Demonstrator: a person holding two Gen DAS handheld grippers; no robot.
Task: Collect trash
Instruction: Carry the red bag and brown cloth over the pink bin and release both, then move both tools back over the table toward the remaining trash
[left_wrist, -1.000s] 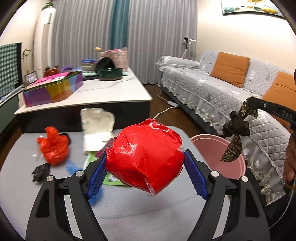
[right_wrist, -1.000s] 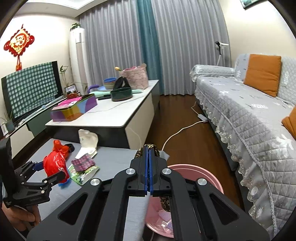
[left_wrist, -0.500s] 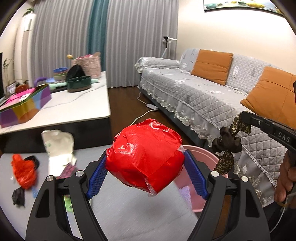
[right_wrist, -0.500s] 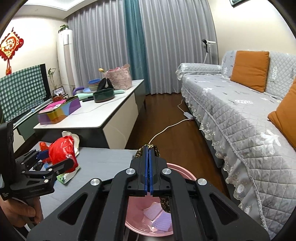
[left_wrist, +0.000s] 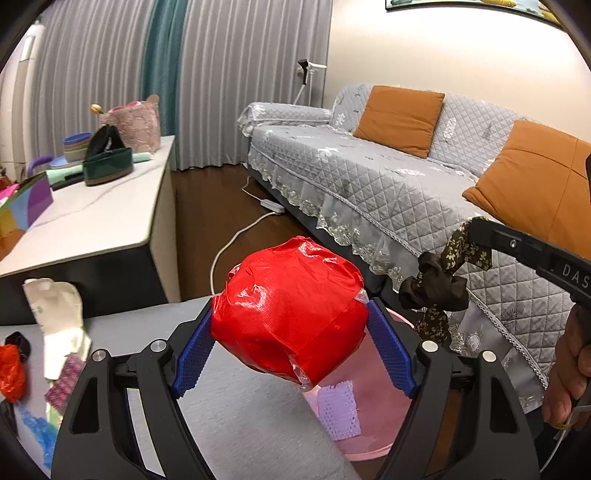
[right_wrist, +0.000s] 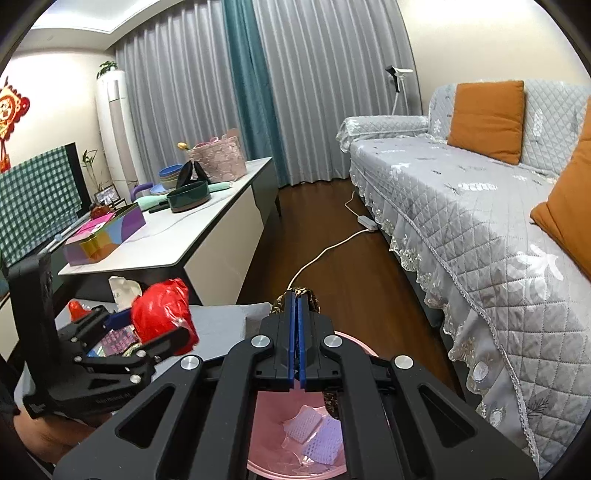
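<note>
**Both grippers loaded at the bin**

Left gripper (left_wrist: 291, 350) clamps a red wad (left_wrist: 291, 310) betw. its blue pads (left_wrist: 192, 354), held in the air above the grey table (left_wrist: 240, 417) edge, w/ the pink bin (left_wrist: 369, 443) just behind and below it. Right gripper (right_wrist: 297, 306) has its pads pressed together on a brown floral rag (left_wrist: 439, 280); the rag hangs from the tips, over the bin in the right wrist view. Bin (right_wrist: 273, 413) sits on the floor beside the table, betw. it and the grey sofa (right_wrist: 480, 221); lilac mesh scraps (right_wrist: 317, 432) lie inside.

More trash on the table at left: white bag (left_wrist: 55, 314), red plastic lump (left_wrist: 11, 373), a pink wrapper (left_wrist: 64, 380), blue bits (left_wrist: 37, 432). White cable (right_wrist: 332, 247) runs across the wood floor. Low white counter (right_wrist: 177, 240) behind holds a coloured box (right_wrist: 105, 236) and a green bowl (right_wrist: 188, 199).
</note>
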